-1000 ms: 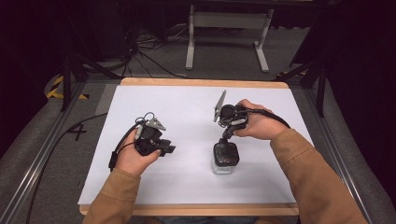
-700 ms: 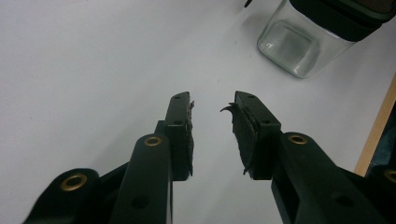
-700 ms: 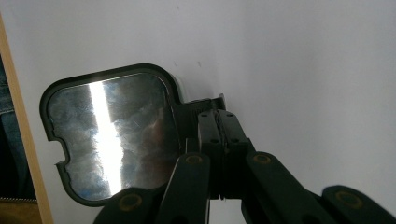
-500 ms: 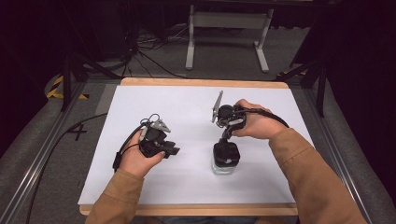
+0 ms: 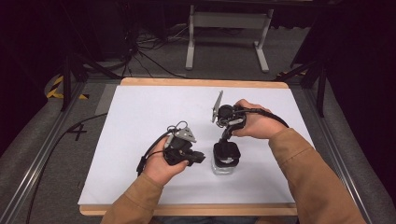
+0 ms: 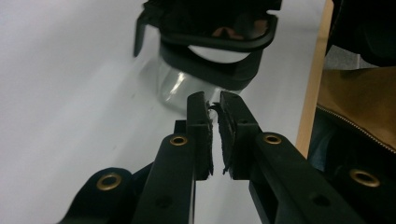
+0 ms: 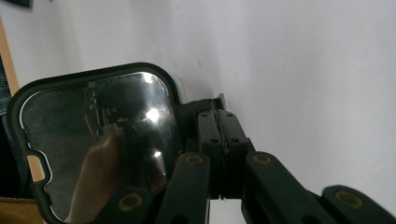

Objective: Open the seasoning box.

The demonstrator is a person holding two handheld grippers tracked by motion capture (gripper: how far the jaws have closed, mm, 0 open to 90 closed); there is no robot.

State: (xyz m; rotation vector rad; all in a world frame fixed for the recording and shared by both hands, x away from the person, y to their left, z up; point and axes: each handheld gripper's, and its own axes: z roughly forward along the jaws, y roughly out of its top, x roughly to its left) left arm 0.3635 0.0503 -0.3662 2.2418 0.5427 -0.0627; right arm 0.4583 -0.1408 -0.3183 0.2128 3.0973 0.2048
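Here the right gripper [image 5: 227, 142] pinches what looks like the lid latch of a clear box [image 5: 226, 164]; the left gripper [image 5: 200, 157], fingers pressed together just beside it, should brace the wall.

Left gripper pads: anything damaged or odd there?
Yes. In the left gripper view the pads on the inner faces of the left gripper look frayed, with ragged edges and a loose strand curling across the narrow gap near the tips. The jaws stand nearly closed on nothing, pointing at the clear container.
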